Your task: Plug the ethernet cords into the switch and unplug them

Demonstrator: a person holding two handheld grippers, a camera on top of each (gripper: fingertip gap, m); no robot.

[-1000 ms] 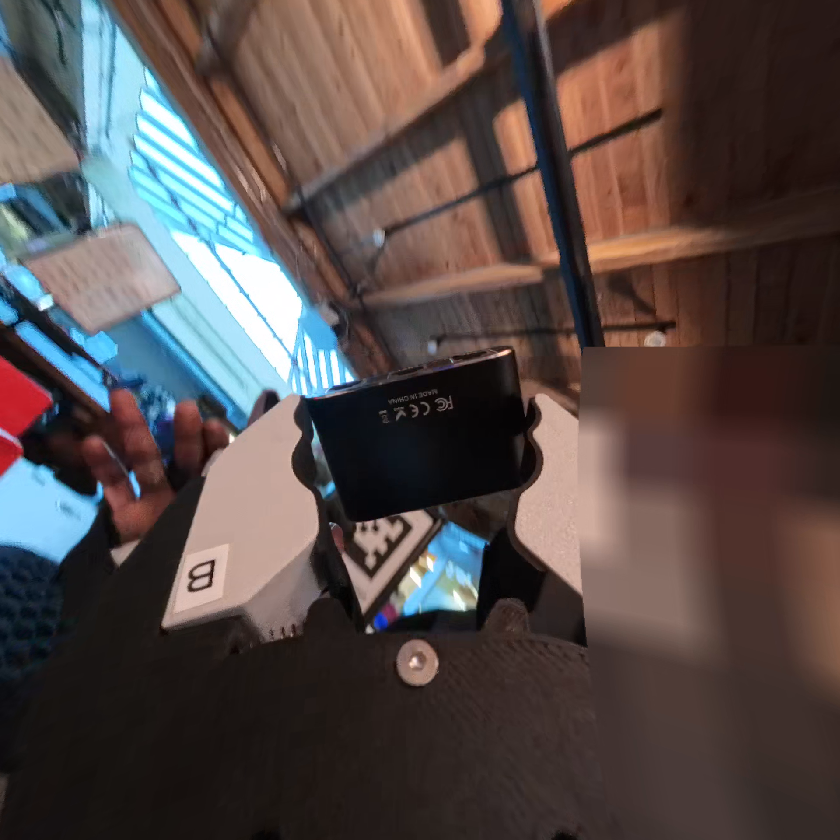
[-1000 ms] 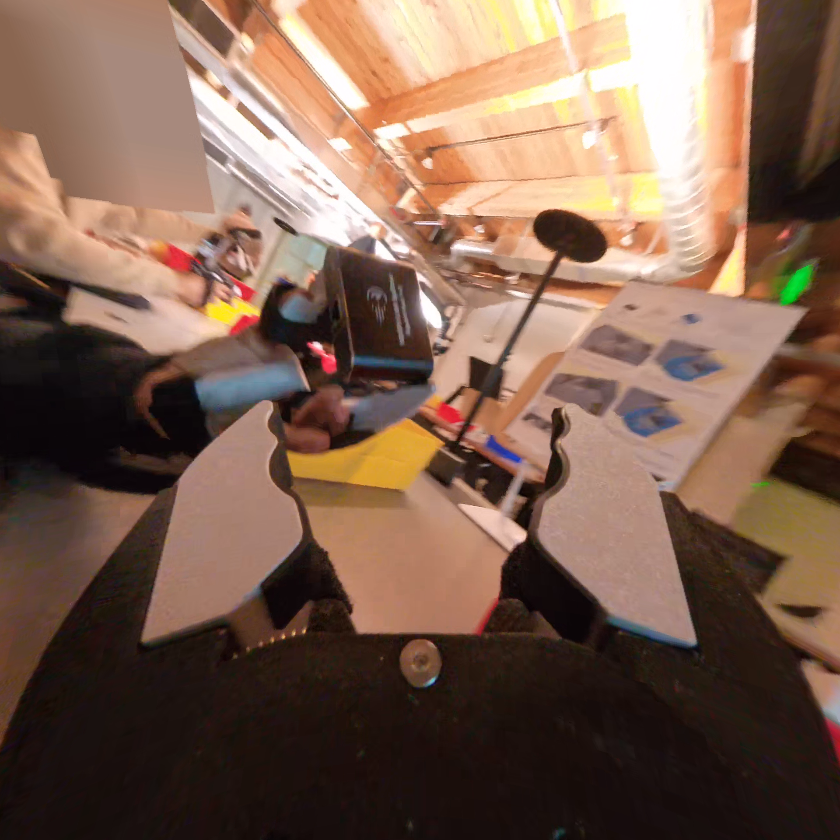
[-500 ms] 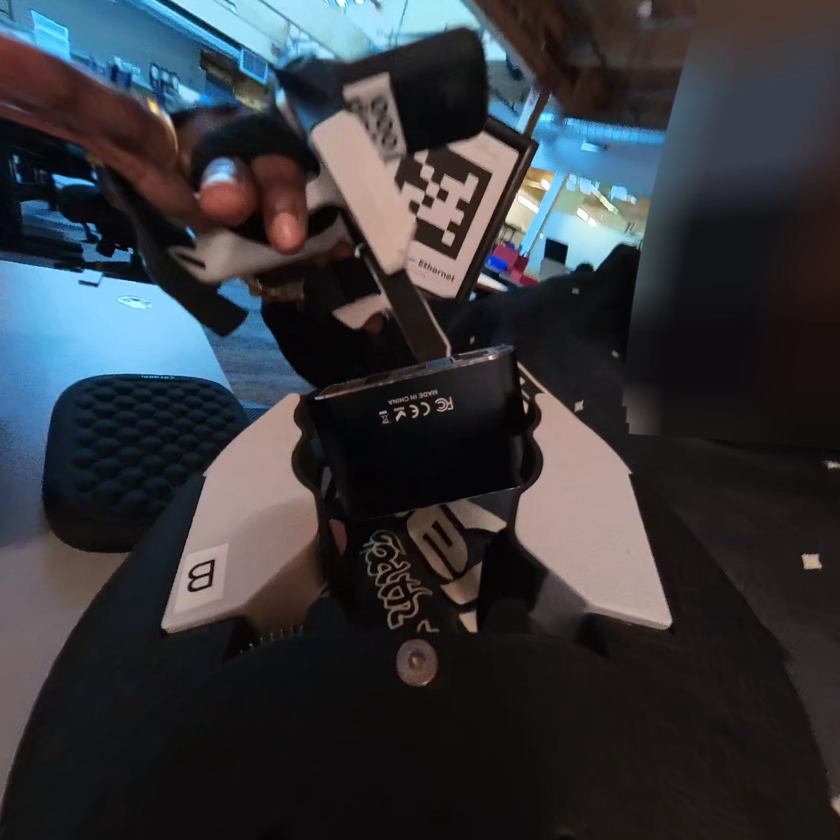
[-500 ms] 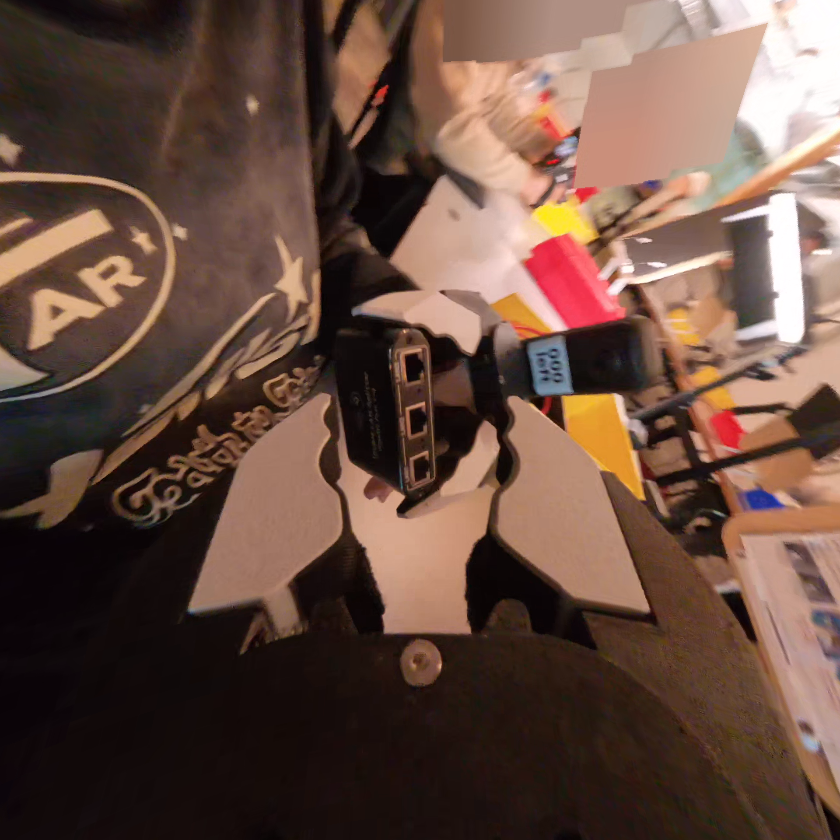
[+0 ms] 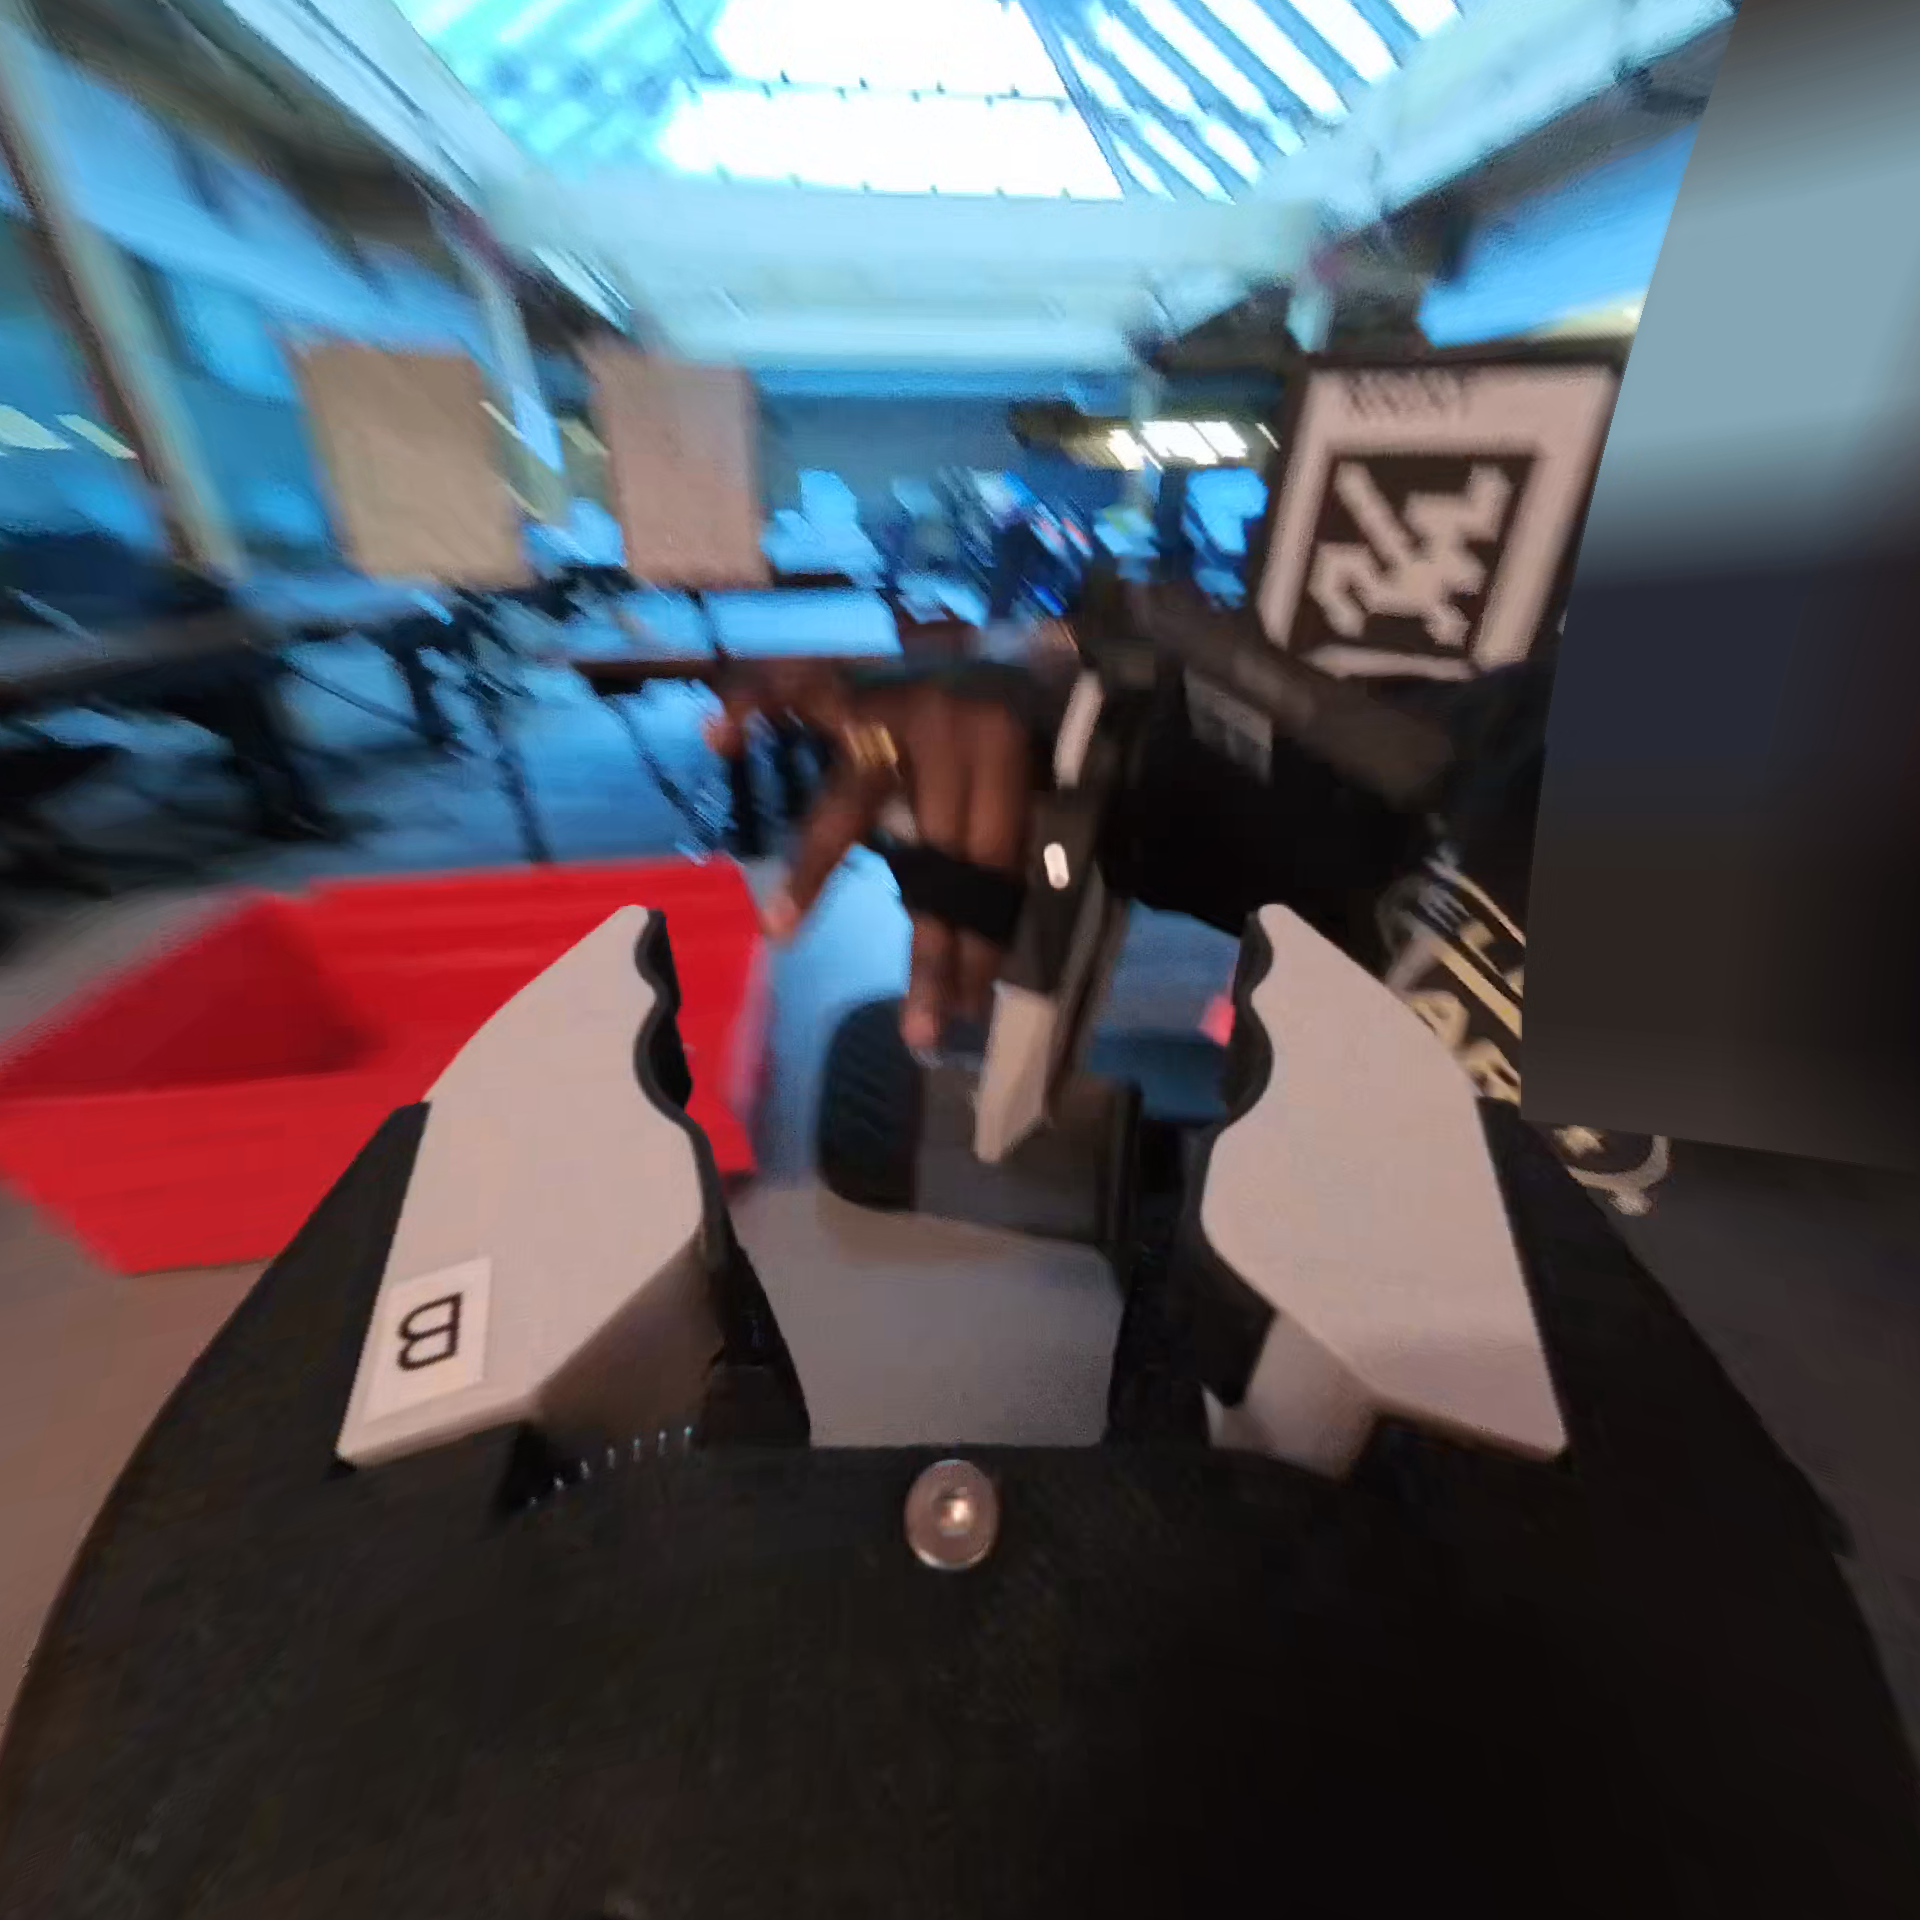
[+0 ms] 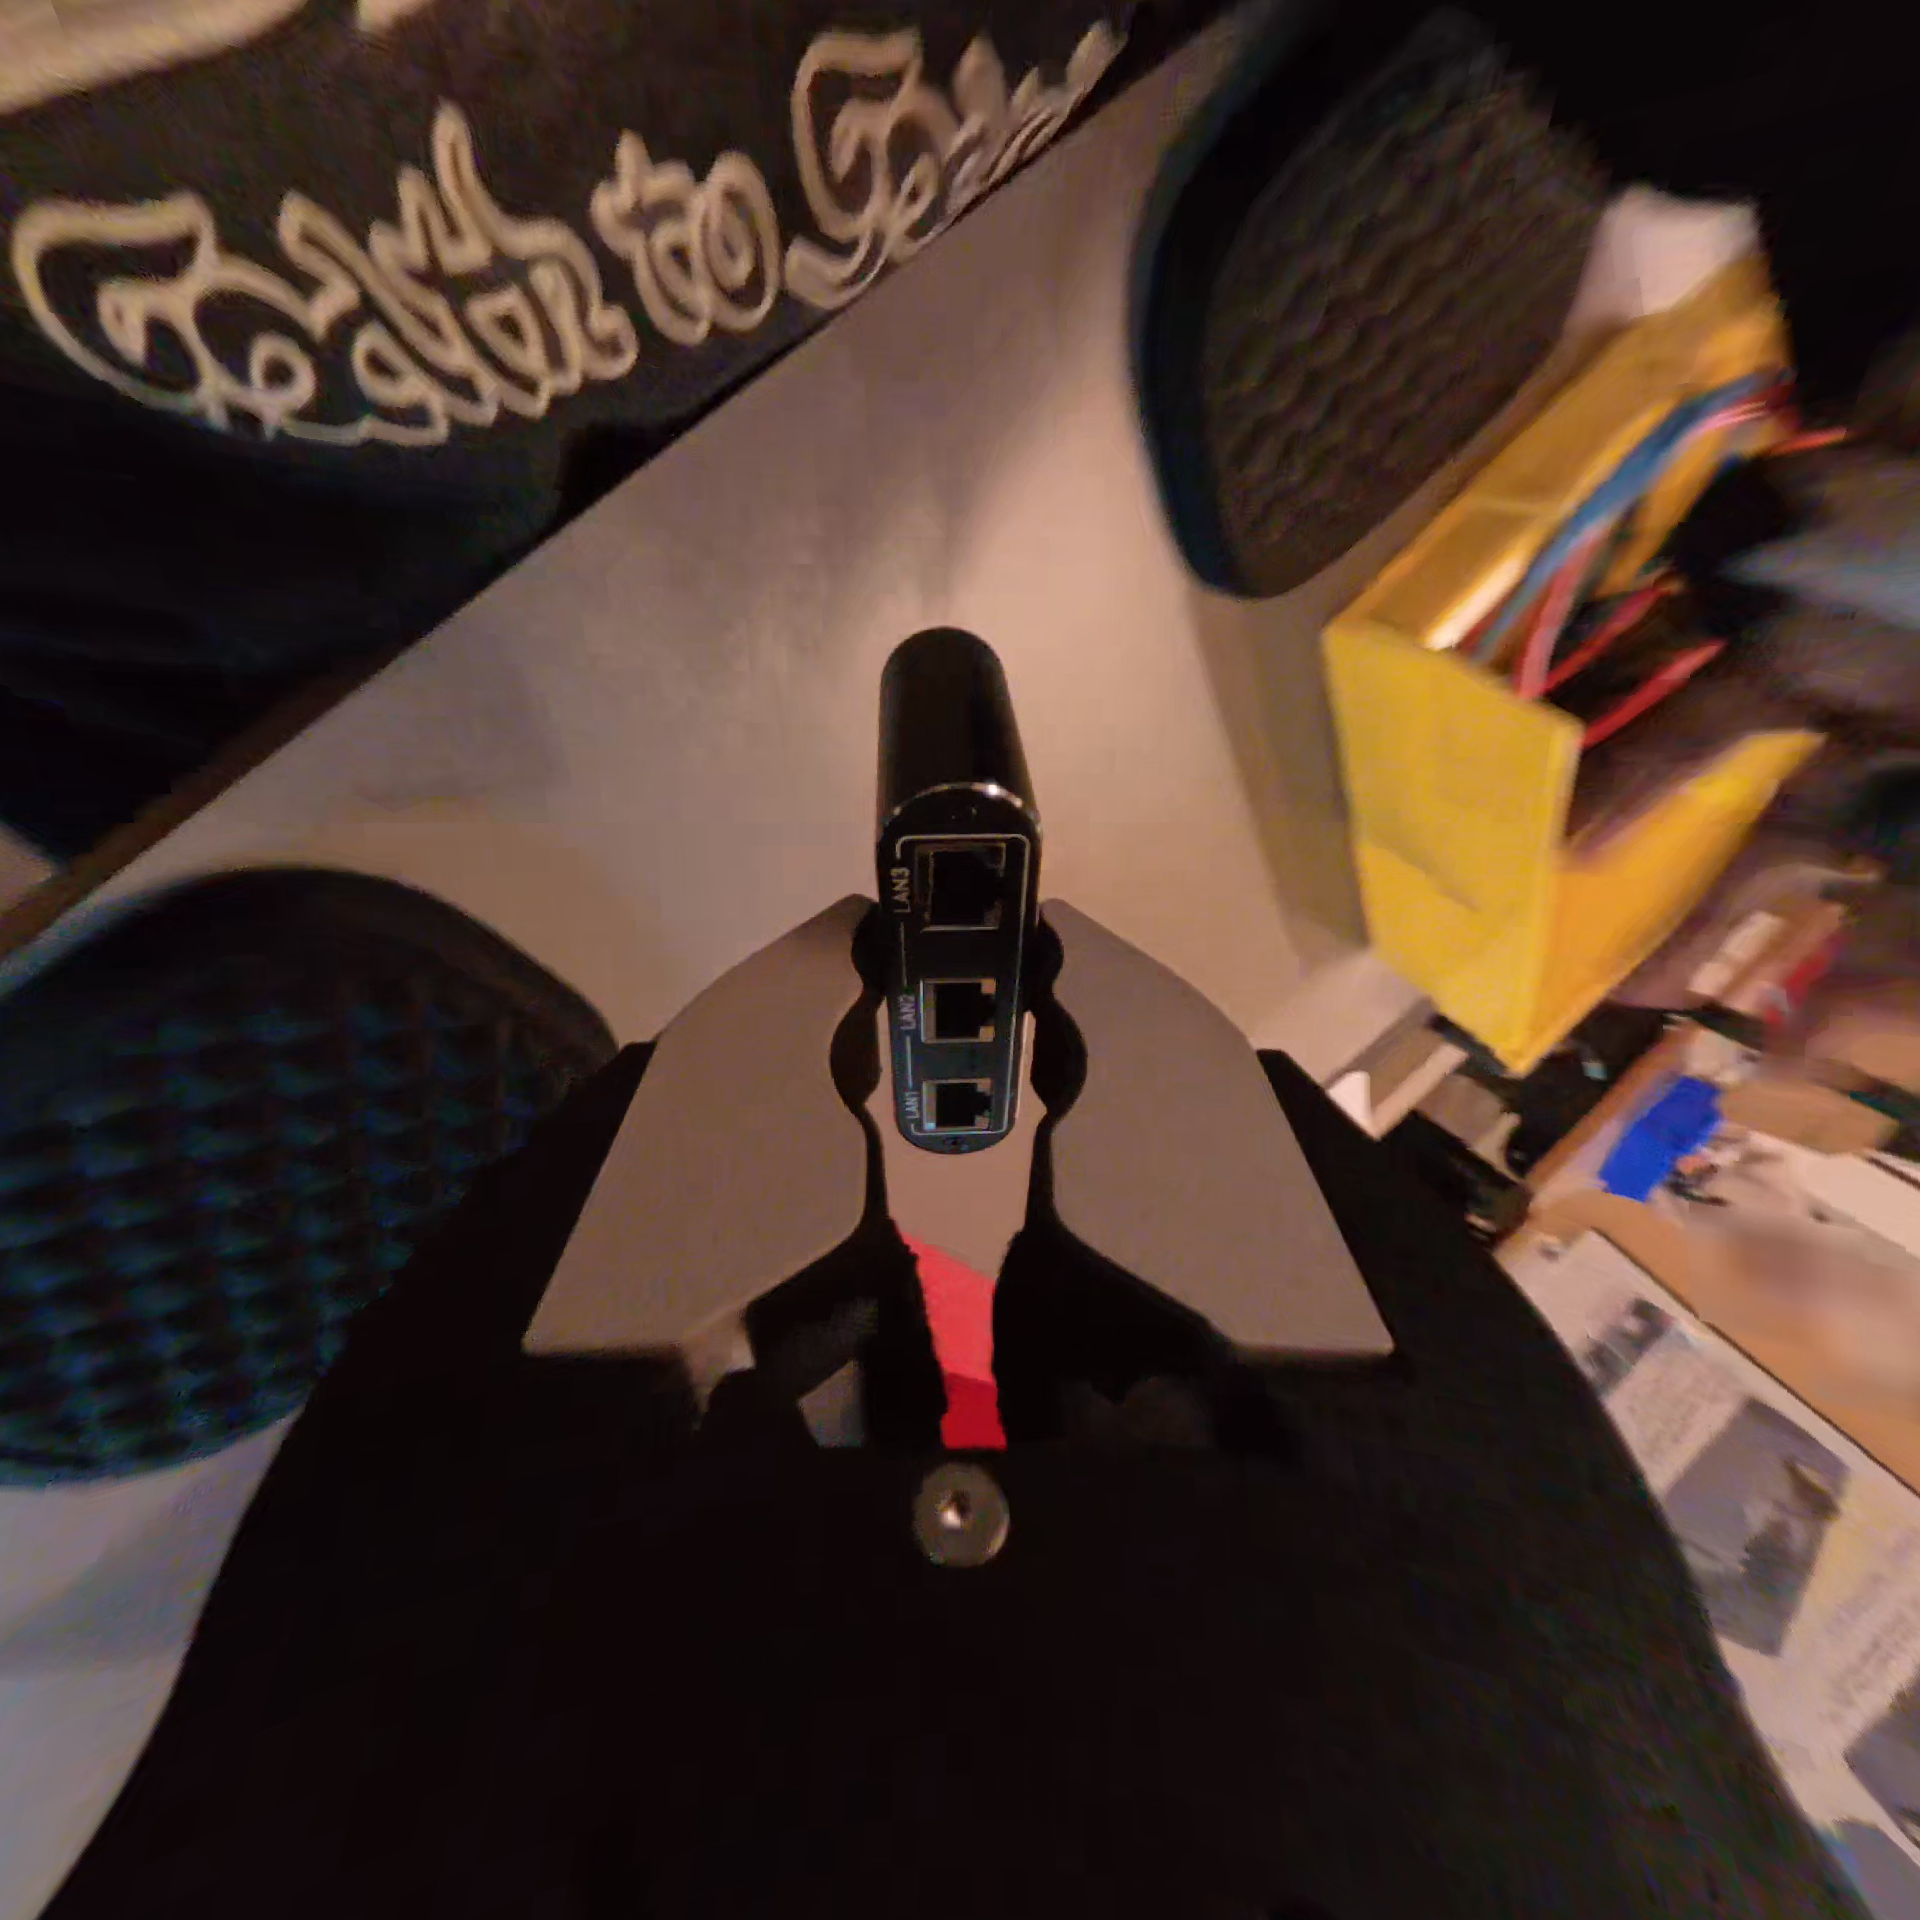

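My right gripper (image 6: 956, 920) is shut on the black switch (image 6: 951, 717) and holds it on edge above the table (image 6: 675, 644). The switch's three empty ports face the camera. Coloured cords (image 6: 1621, 582) lie in a yellow bin (image 6: 1455, 831) at the right. My left gripper (image 5: 951, 997) is open and empty. Ahead of it, the left wrist view shows a hand (image 5: 956, 790) holding the other gripper (image 5: 1023, 1070), blurred, so the switch does not show there.
Two black textured pads (image 6: 1351, 291) (image 6: 208, 1143) lie on the table, and one also shows in the left wrist view (image 5: 868, 1101). A red bin (image 5: 260, 1060) stands at the left. A person's dark shirt (image 6: 312, 260) is along the table edge. Papers (image 6: 1714, 1455) lie at the right. Spacing between my two grippers at the tips: around 15 cm.
The switch has passed from my left gripper to my right gripper. The left jaws have opened and pulled away. The right jaws have shut on the switch.
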